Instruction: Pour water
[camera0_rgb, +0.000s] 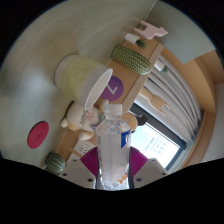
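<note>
Gripper view: the gripper (113, 172) holds a clear plastic bottle (113, 140) between its two fingers; the magenta pads (90, 160) sit against the bottle's lower body on both sides, so the tongs are closed narrow on the bottle. The bottle stands upright relative to the fingers, with a white cap (114, 109) at its 12 o'clock end. The scene beyond is tilted. At 11 o'clock from the cap, a white cup (97, 92) lies with its open rim toward the camera, near the cap. At 10 o'clock from the cup stands a pale yellow container (73, 68). A wooden shelf edge (100, 100) runs diagonally from 7 o'clock to 1 o'clock behind the bottle. A purple round label with a white mark (116, 85) sits at 12 o'clock from the cap. A green textured pot (131, 56) is at 1 o'clock, well beyond the cap. A pink disc (38, 134) lies at 9 o'clock from the bottle, well apart. At 3 o'clock, curtains (165, 100) and a bright window (155, 140) show.
</note>
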